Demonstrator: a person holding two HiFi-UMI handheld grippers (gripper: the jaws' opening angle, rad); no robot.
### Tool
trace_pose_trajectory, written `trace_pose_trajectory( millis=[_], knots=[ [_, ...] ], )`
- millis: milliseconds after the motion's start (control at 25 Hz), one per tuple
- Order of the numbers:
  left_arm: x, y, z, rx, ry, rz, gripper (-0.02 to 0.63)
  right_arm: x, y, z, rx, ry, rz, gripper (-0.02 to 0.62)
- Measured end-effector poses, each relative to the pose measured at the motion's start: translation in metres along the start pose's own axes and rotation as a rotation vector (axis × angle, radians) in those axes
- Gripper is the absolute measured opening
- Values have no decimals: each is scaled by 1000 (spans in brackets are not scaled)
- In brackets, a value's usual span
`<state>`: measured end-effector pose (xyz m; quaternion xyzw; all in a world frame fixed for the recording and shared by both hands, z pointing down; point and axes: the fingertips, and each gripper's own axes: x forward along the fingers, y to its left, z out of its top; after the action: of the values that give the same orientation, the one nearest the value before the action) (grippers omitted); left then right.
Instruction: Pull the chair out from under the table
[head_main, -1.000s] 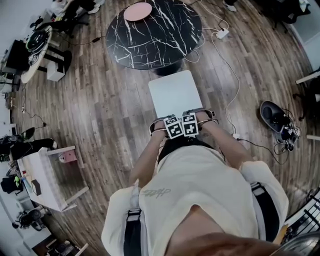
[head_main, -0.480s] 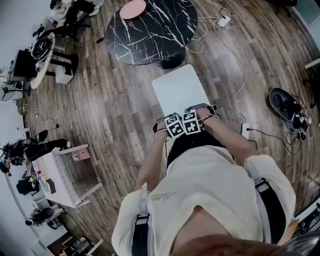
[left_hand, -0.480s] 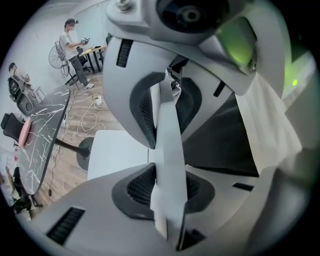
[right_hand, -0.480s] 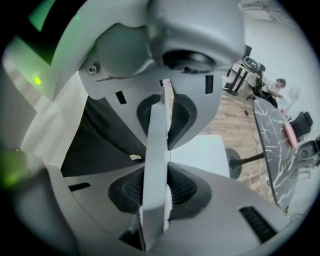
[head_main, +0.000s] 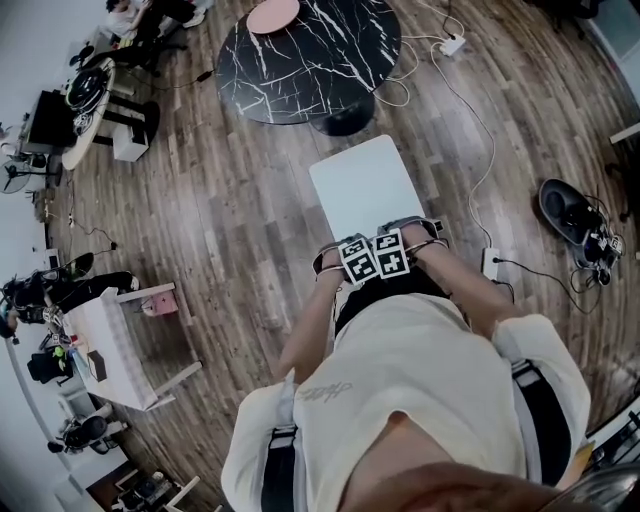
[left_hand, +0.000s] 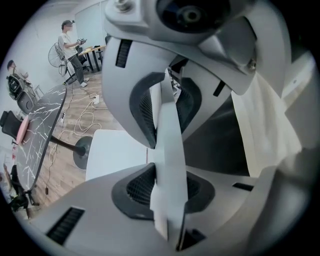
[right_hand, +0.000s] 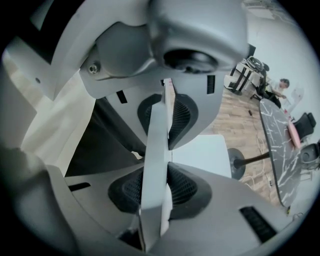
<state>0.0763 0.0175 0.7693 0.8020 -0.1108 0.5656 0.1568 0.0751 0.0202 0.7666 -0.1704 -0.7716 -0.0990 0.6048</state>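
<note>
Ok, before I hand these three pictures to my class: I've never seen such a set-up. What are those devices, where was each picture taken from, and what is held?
There is no robot: a person holds a two-fingered gripper in each hand. The head view comes from a camera on the person's head, looking steeply down. It shows the left gripper and right gripper side by side at the back of a white chair. Beyond stands a round black marbled table with a pink disc on it, on a wooden floor. The other two pictures come from cameras riding on the grippers, looking along their fingers. In each, the fingers press from both sides on the thin white chair back, so both grippers hold the chair.
</note>
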Motion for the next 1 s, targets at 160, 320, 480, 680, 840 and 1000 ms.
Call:
trace_pose_trajectory(
  millis=[160,320,480,680,840,1000],
  knots=[
    [1,-10,-1,12,2,-7,94,1,10,0,18,1,1,87],
    [3,-18,-3,22,1,-5,94,3,18,2,39,-3,0,89],
    [4,-18,-2,37,2,11,94,4,17,-1,52,-5,-1,92],
    [-2,-22,-1,34,-25,-3,94,-3,20,1,100,-23,8,104],
    [-19,-22,2,12,-71,-9,95,-27,17,2,237,-127,-29,128],
    [-40,-24,3,4,-121,8,95,-53,12,3,331,-247,-90,149]
  ],
)
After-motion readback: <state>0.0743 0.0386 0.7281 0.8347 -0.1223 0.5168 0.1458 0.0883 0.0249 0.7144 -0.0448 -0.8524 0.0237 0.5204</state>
